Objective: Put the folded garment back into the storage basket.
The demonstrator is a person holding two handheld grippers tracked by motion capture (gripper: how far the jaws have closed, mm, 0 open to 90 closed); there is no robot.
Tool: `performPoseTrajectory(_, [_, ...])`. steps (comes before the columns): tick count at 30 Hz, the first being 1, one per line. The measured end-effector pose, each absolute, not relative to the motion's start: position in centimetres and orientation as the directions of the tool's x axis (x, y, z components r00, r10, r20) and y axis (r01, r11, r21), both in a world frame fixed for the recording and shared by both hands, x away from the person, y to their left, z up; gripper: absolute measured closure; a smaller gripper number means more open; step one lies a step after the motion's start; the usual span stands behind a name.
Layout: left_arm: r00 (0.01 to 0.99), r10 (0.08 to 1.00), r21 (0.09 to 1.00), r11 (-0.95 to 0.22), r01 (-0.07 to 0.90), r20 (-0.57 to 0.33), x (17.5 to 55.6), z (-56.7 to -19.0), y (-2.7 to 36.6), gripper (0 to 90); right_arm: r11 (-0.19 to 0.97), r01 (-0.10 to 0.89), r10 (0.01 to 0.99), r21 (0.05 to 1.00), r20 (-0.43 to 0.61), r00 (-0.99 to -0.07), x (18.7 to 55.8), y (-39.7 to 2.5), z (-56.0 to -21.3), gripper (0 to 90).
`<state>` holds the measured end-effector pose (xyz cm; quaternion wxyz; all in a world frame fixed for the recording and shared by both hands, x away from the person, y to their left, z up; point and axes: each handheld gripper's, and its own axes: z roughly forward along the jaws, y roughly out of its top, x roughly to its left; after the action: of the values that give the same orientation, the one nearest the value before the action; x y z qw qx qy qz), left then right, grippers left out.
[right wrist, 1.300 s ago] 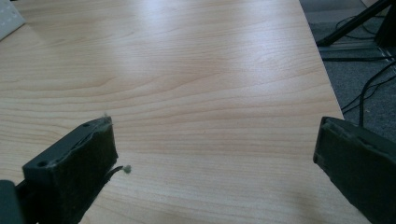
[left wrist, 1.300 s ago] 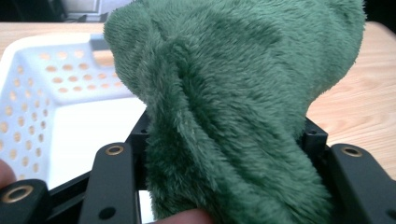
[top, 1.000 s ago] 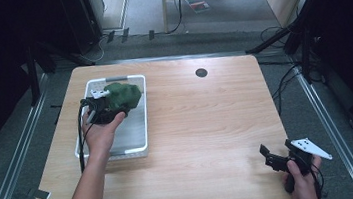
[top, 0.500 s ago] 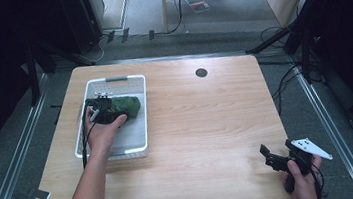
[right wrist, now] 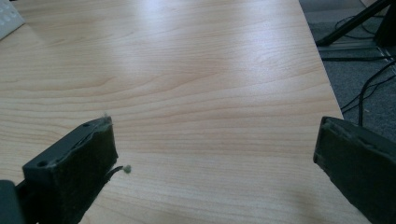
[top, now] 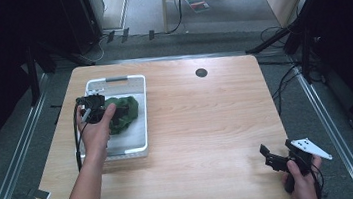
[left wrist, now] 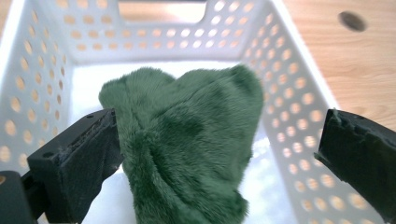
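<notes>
A green plush cloth (top: pixel 122 114) is seen lying inside a white perforated basket (top: pixel 139 146), which stands on the left part of the wooden surface (top: pixel 207 126). The left tool (top: pixel 96 110) is held over the basket, right at the cloth's left side. In the left gripper view its jaws are spread wide; the cloth (left wrist: pixel 187 149) is heaped between them, touching the left jaw's pad while the right jaw stands clear of it, so nothing is clamped. The basket's far wall with its handle slot (left wrist: pixel 161 10) is seen beyond the cloth, and a dark round hole (left wrist: pixel 352 21) in the surface lies outside the basket to the upper right.

The right tool (top: pixel 279 160) is held at the near right corner of the surface, well apart from the basket. In the right gripper view its jaws are likewise spread wide, with only bare wood (right wrist: pixel 205 93) between them. A small fleck of fluff (right wrist: pixel 126 170) is seen just beside the left jaw.
</notes>
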<state>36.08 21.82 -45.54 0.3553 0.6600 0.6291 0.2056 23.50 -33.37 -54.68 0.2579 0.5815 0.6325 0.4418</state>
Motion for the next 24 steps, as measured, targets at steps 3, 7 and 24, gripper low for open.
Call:
performPoseTrajectory(3, [0.135,0.974,0.743,0.046,0.668,-0.181,35.4,-44.9,22.1,0.0,-0.066,0.508,0.964,0.859,0.187,-0.191,23.5,-33.4,-54.7,0.0])
performPoseTrajectory(7, [0.156,0.967,0.781,0.063,0.621,-0.201,33.9,-43.8,22.8,0.0,-0.063,0.509,0.964,0.858,0.184,-0.191,23.5,-33.4,-54.7,0.0])
performPoseTrajectory(24, [0.156,0.959,0.85,0.125,0.511,-0.235,26.5,-44.0,28.0,0.0,-0.06,0.508,0.965,0.859,0.18,-0.19,23.5,-33.3,-54.7,0.0])
